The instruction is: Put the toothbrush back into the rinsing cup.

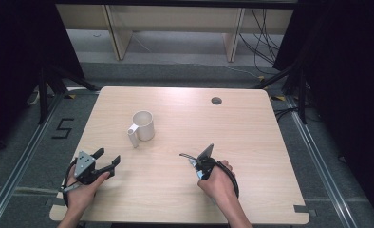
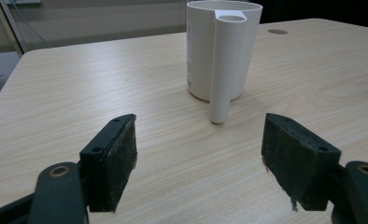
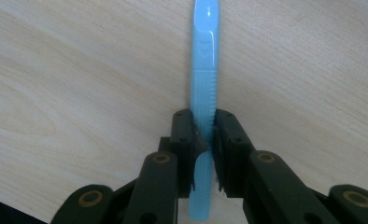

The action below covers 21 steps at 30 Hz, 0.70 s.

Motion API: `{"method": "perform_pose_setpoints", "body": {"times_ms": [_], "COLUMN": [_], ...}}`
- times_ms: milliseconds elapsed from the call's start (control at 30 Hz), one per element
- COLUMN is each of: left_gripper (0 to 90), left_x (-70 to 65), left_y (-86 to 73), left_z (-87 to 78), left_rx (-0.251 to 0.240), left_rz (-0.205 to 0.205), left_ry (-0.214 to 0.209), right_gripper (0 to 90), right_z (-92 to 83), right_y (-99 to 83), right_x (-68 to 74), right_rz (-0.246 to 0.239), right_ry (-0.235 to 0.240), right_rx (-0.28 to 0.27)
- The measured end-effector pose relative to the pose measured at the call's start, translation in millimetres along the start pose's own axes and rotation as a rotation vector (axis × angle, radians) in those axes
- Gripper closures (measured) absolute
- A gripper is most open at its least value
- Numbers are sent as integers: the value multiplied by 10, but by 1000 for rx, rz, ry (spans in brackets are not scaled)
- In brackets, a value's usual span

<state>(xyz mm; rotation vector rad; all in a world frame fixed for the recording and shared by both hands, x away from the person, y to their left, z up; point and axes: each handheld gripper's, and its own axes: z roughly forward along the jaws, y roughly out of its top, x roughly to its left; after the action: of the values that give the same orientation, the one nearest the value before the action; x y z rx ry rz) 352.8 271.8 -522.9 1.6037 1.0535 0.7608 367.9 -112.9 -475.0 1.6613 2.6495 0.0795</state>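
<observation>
A slim light-blue plastic handle, likely a toothbrush (image 3: 201, 84), is clamped between the black padded jaws of the right hand-held gripper (image 3: 202, 135). In the right gripper view it lies lengthwise along the jaws, low over the pale wood-grain tabletop (image 3: 79, 70); whether it touches the wood cannot be told. Its far end runs out of the top of that view. In the high view the right hand-held gripper (image 1: 194, 159) sits at the near right of the tabletop, well apart from a white plastic cup with a tube-shaped handle (image 1: 142, 126) standing upright left of centre.

The left hand-held gripper (image 1: 107, 159) rests at the near left, jaws spread wide and holding nothing. In its own view the white cup (image 2: 222, 51) stands ahead of the open jaws, handle turned toward the camera.

Judged from this, the pick-up is done: the blue handle is gripped. What seems left is carrying it across to the cup and dropping it in, perhaps with the left hand-held gripper steadying the cup.
</observation>
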Motion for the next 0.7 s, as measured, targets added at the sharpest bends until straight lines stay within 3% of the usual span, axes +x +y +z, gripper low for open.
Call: {"method": "perform_pose_setpoints", "body": {"times_ms": [267, 300, 400, 467, 500, 533, 567, 700], "left_gripper": [260, 260, 260, 260, 260, 260, 260, 261], "left_x": [1, 0, 2, 3, 4, 4, 3, 2], "left_y": [0, 1, 0, 0, 0, 0, 1, 1], "left_z": [0, 1, 0, 0, 0, 1, 1, 1], "left_rx": [1, 1, 0, 0, -1, 0, 1, 2], "left_rz": [1, 1, -1, -2, -2, -2, -2, 0], "left_ry": [-1, -1, -1, 0, 0, -1, -1, -1], "right_gripper": [795, 794, 794, 794, 794, 794, 794, 794], "right_z": [-83, -127, -164, -170, -190, -212, -237, -238], "right_y": [-37, -53, -77, -91, -100, -137, -149, -213], "right_x": [-74, -90, -129, -131, -126, -166, -154, -195], "right_rz": [27, 16, -3, 2, 33, -1, 25, 34], "right_ry": [14, 37, 48, 47, 72, 89, 88, 67], "right_rx": [-47, -77, -117, -136, -131, -170, -175, -235]}}
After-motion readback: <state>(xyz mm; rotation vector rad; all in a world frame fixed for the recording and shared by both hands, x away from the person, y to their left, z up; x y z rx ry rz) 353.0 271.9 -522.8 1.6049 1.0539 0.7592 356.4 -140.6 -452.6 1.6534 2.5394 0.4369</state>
